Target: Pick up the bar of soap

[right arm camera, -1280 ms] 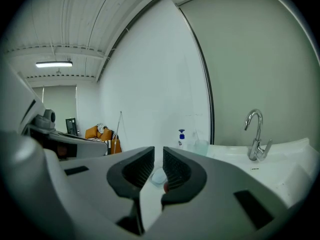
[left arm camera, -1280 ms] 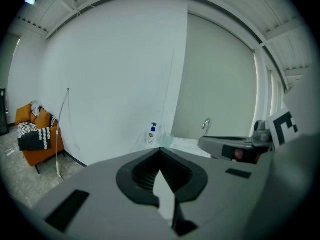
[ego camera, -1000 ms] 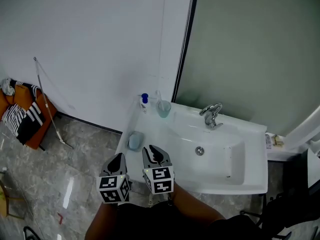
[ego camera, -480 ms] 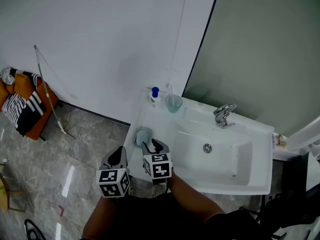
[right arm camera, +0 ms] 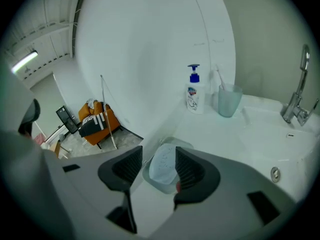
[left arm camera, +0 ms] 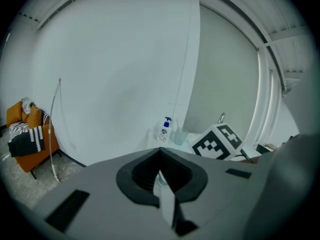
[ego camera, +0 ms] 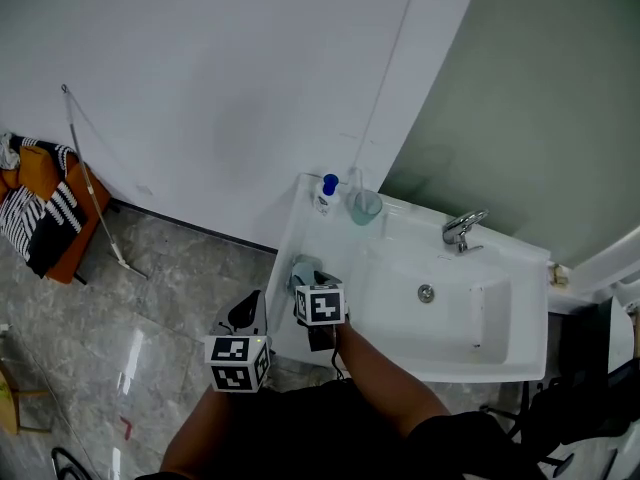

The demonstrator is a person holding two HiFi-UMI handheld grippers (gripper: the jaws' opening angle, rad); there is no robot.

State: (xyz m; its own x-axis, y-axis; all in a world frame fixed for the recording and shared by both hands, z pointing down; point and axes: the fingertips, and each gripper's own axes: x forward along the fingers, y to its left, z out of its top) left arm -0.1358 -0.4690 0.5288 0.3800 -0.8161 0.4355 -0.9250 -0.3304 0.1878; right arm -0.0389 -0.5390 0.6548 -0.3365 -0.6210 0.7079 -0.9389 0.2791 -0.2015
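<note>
Between the right tongs (right arm camera: 159,159), whose jaws are opening and not yet gripping, sits the bar of soap (right arm camera: 162,168) in its dish (right arm camera: 173,142) on the washbasin (right arm camera: 225,134) ledge. Drop lower, pads down the bar's long sides and clear of the dish rim. Close gently, it's probably slippery. Left tongs (left arm camera: 160,170) closed, empty.

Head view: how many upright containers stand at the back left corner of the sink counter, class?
2. A blue-capped pump bottle stands in the corner by the wall; a translucent cup stands just to its right. Nothing there seems hidden.
</note>
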